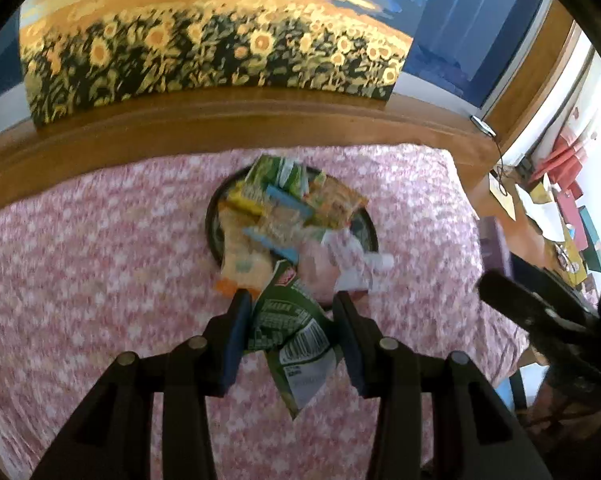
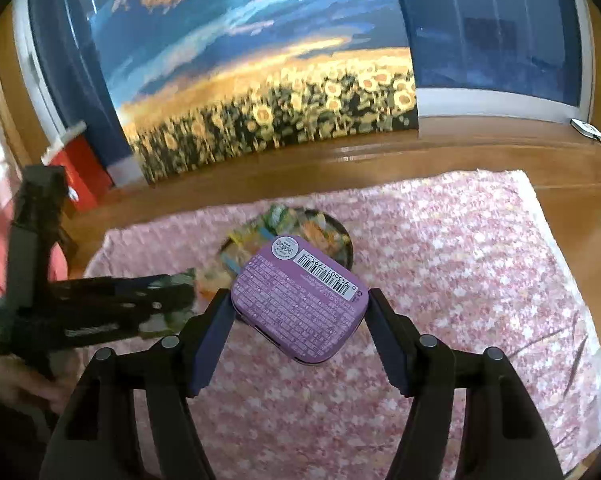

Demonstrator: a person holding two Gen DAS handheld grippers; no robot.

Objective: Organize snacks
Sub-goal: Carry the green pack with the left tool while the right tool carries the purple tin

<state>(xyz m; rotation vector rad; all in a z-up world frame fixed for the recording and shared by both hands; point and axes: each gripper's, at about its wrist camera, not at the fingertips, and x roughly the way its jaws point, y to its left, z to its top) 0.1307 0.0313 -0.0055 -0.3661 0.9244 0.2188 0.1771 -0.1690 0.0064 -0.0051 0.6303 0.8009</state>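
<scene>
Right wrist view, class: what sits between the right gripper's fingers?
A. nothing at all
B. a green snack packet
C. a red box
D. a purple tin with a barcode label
D: the purple tin sits between the right gripper fingers, barcode up.

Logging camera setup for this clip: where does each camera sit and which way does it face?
Left wrist: on the left gripper, angled down at the snack tray; its fingers clamp a green packet.
Right wrist: on the right gripper, same aim; fingers hold a purple tin; a hand shows.
Shared: tray, pink cloth, sunflower painting.
</scene>
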